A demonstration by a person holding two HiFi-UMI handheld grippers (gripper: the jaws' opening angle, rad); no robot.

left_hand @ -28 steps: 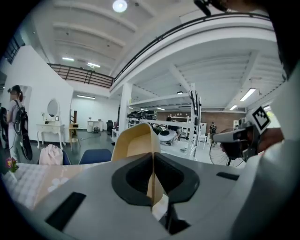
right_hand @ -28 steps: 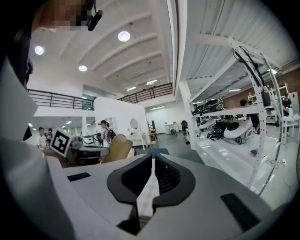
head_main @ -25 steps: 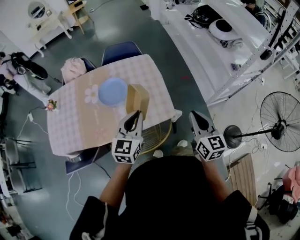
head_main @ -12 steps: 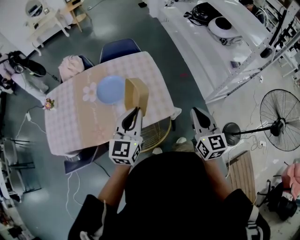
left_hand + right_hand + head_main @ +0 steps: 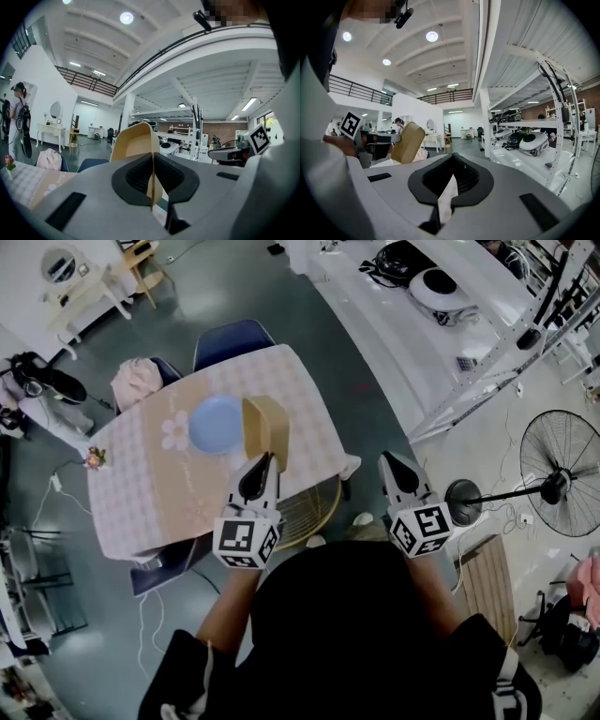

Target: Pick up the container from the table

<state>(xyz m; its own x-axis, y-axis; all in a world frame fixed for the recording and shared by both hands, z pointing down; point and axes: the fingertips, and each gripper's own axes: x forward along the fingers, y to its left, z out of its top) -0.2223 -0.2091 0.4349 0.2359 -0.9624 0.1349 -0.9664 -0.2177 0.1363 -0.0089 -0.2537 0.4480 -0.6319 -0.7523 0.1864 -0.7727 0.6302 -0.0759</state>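
Left gripper (image 5: pixel 260 468) is clamped on the wall of the tan container (image 5: pixel 266 427), over the table (image 5: pixel 141 493); right gripper (image 5: pixel 391 467) is closed, empty.

One tan container (image 5: pixel 265 430), one blue plate (image 5: pixel 216 423), one table (image 5: pixel 141 486), two hand-held grippers (image 5: pixel 264 461) (image 5: pixel 385 458), one fan (image 5: pixel 562 486)

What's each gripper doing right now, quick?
Left gripper: jaws closed on the container wall.
Right gripper: jaws closed, holding nothing.

I get bright, even white light from round ceiling lamps (image 5: pixel 432 36). Both gripper views bulge strongly and go black at the corners. The head view is sharp, with soft shadows.
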